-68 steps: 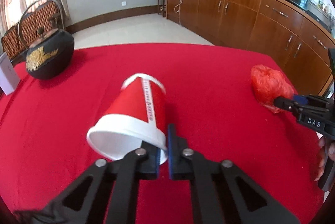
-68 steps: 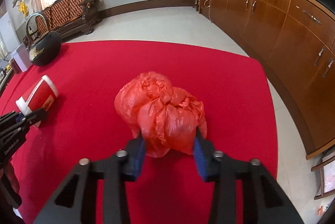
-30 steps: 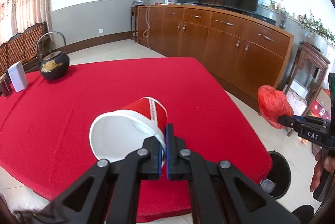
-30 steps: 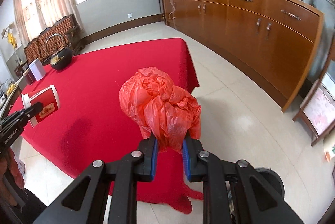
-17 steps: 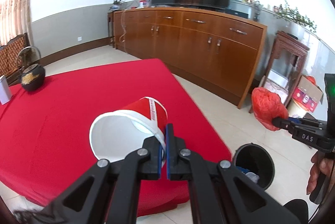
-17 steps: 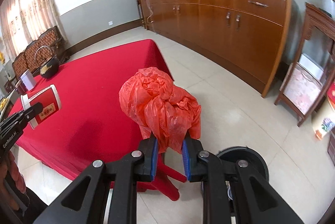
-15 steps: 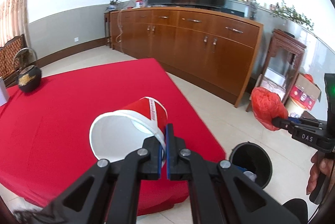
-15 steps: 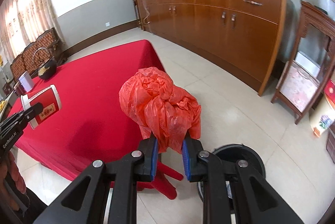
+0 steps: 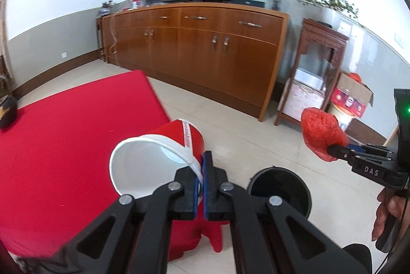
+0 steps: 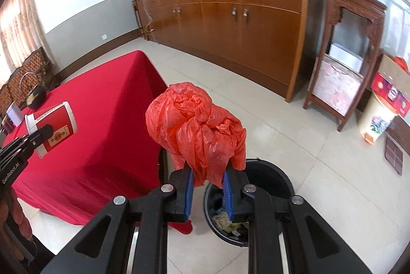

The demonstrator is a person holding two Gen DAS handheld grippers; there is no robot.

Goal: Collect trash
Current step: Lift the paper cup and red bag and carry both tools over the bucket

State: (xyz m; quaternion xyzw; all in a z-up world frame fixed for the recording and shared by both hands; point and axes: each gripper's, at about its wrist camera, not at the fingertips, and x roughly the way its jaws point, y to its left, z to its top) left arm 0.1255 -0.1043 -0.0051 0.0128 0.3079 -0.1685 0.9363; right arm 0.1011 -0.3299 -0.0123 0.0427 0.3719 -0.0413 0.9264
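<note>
Both hands carry trash toward the floor bin.

The left gripper (image 9: pixel 201 187) pinches the red paper cup (image 9: pixel 159 158) by its rim at frame centre; the right gripper (image 10: pixel 207 193) clamps the crumpled orange bag (image 10: pixel 197 130) just above the black bin (image 10: pixel 266 199), seemingly ready for dropping.
</note>
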